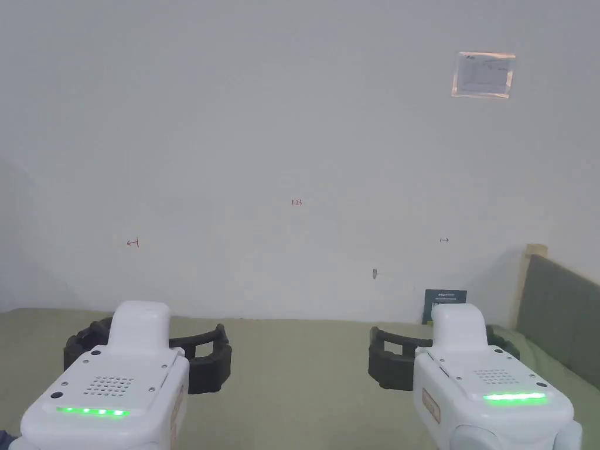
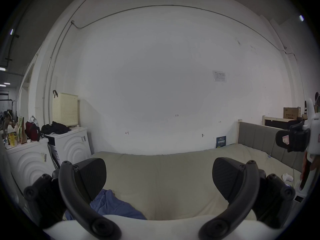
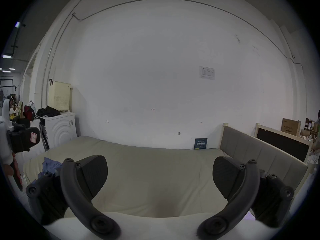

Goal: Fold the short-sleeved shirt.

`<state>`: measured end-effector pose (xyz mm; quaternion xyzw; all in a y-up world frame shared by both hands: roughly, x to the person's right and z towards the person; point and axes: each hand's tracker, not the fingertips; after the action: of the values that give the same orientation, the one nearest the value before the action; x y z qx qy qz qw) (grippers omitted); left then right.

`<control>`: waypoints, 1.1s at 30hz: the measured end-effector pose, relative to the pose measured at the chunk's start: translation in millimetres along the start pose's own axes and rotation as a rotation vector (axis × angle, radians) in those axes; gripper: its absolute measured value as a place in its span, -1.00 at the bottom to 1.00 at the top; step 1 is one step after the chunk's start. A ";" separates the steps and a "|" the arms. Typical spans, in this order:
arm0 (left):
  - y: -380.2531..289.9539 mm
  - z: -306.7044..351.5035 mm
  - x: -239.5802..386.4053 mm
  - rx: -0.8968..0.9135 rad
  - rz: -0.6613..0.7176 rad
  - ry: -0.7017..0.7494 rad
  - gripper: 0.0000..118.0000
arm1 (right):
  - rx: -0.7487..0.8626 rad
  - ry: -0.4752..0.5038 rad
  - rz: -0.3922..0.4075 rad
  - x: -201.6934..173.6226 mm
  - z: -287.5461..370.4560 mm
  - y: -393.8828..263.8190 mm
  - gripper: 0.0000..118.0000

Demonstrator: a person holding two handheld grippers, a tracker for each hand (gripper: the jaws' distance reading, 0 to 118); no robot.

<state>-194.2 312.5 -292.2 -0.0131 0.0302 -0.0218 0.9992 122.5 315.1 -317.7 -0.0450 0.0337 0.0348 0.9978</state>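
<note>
A crumpled blue shirt (image 2: 114, 207) lies on the pale green bed (image 2: 164, 174), low and left under my left gripper (image 2: 159, 176); the right gripper view has the shirt (image 3: 51, 165) at the bed's left end. Both grippers hover level above the bed, pointed at the white wall. My left gripper (image 1: 149, 351) stands open with nothing between its jaws. My right gripper (image 1: 439, 354) is open and holds nothing too, its jaws wide apart over bare bedding (image 3: 159, 178). The shirt lies apart from both grippers.
A grey padded headboard (image 3: 256, 153) bounds the bed on the right. White washing machines (image 2: 72, 145) with bags and dark clothes on top stand left of the bed, with a cream basket (image 2: 65, 108) above. A small blue card (image 1: 445, 304) leans on the wall.
</note>
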 end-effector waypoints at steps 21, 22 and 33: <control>-2.3 5.9 -0.1 -0.010 -0.026 0.074 -1.00 | -0.009 -0.030 0.013 10.3 10.3 -3.9 -1.00; -2.9 4.8 -0.7 -0.009 -0.028 0.082 -1.00 | -0.011 -0.029 0.022 7.8 9.5 -3.6 -1.00; -6.4 81.5 -125.5 -0.053 -0.053 0.390 -1.00 | 0.007 0.308 0.057 -139.6 -16.5 2.3 -1.00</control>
<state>-314.7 313.7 -203.2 -0.0358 0.2234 -0.0494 0.9728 -17.7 306.6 -324.4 -0.0451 0.1875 0.0555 0.9796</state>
